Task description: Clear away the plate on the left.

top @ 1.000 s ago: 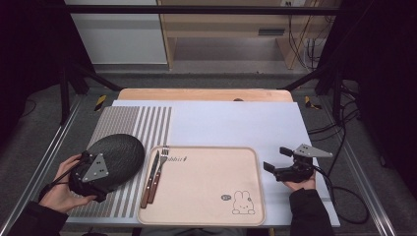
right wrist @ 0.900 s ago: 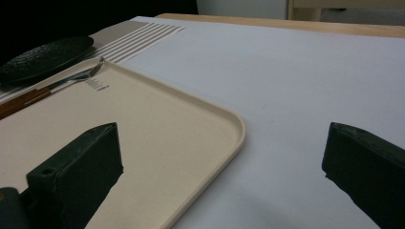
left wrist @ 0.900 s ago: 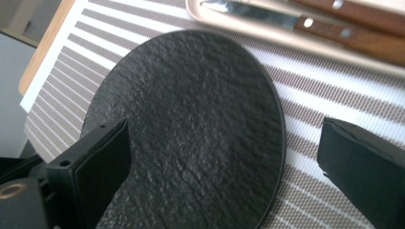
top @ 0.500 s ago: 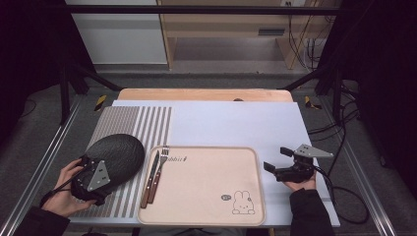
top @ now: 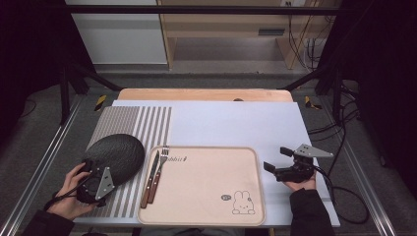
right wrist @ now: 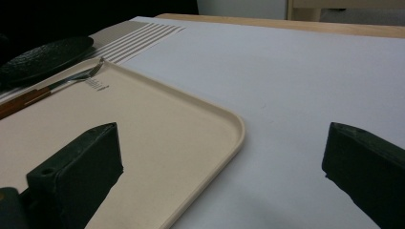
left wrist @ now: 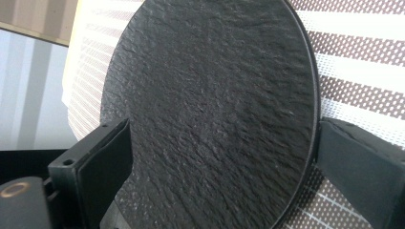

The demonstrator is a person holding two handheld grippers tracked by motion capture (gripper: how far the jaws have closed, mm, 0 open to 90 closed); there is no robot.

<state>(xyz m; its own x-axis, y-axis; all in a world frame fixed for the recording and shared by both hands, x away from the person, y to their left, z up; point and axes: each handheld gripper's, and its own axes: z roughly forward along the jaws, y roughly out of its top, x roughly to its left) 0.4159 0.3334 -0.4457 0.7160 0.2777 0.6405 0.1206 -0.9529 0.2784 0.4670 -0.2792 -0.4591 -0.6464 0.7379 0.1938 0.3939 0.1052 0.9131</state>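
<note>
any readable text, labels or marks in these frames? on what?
Small dark print at the tray top edge, beside the fork: blurred, cannot be read reliably.
Speech bubble by the rabbit drawing on the tray: too small to read.
Black plate, striped mat, both grippers: no text visible.

Your black plate point(top: 117, 156): round, rough slate-like surface point(left wrist: 210, 114), lying flat on the striped placemat point(top: 135, 123), just left of the beige tray point(top: 206, 187), its near edge between your left gripper's point(top: 93, 183) jaws.
</note>
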